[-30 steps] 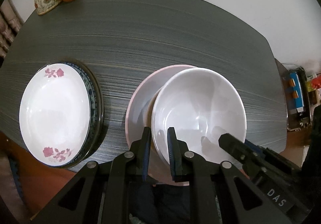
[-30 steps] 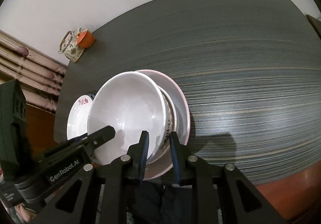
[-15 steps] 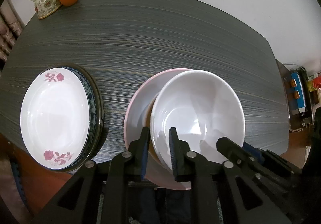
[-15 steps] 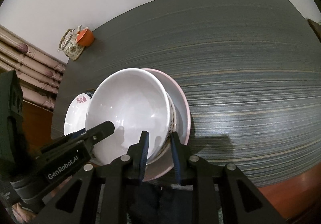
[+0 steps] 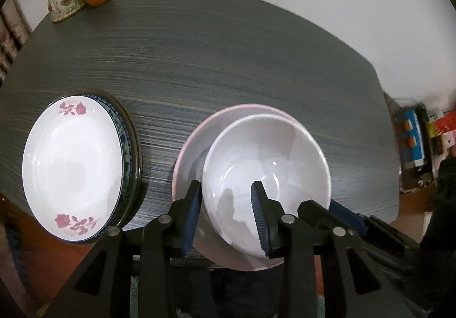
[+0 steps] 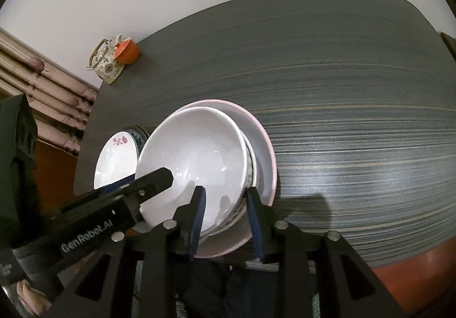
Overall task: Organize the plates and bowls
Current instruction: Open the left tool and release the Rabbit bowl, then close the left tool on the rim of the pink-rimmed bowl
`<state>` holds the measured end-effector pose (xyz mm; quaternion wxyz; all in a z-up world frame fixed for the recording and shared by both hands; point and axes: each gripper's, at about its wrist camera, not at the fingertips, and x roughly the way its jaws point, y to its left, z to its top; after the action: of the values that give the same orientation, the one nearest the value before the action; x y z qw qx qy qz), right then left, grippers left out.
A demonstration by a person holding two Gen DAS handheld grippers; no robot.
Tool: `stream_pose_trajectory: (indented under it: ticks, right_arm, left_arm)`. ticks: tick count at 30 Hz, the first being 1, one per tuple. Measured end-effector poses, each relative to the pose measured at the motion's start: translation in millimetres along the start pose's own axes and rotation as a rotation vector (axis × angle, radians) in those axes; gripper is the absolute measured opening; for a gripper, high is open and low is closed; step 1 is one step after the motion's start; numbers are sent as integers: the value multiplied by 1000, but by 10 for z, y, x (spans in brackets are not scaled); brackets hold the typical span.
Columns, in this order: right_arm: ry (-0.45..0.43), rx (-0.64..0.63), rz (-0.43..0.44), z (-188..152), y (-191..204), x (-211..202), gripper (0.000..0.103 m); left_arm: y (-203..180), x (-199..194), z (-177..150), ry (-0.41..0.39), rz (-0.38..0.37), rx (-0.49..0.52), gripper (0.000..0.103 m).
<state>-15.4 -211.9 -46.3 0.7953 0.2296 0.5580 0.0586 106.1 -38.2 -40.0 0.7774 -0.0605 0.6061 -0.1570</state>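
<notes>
Both tongs, L (image 5: 226, 216) & R (image 6: 225, 219), just spreading off round white ceramic bowl (image 5: 266, 172), its rim between jaws, stacked at desk (image 5: 228, 61) near edge.

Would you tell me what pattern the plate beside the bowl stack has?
White with pink roses, plate, clearest in the left wrist view.

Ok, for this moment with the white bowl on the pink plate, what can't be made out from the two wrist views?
- Dish nested under the plain white ceramic bowl: right wrist view shows only a patterned sliver; the bowl hides the rest.
- Dark blue-patterned plate under the white rose-printed plate: only its rim shows.
- Near edge of the pale pink round plate: behind the left tool.
- Clutter right of the dark wood-grain table: blurred, unreadable.
</notes>
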Motion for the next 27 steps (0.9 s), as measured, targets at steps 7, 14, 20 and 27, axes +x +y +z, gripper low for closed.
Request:
stream_pose_trajectory:
  ticks: [7,14,20,27]
  right_arm:
    - [-51,30,20,52,-57,-224,31]
    - [-49,65,16,67,-197,-260,31]
    - [-34,103,11,36,-329,-232,31]
    - [11,153,14,20,-461,-93,31]
  left_arm:
    - [230,-287,73,-57,-67,-51,47]
    - [528,-322,43,-39,-49,-132,47]
    - [715,-200,1,30,-43,-204,46]
    - [741,-52,6,92,-78,-242,46]
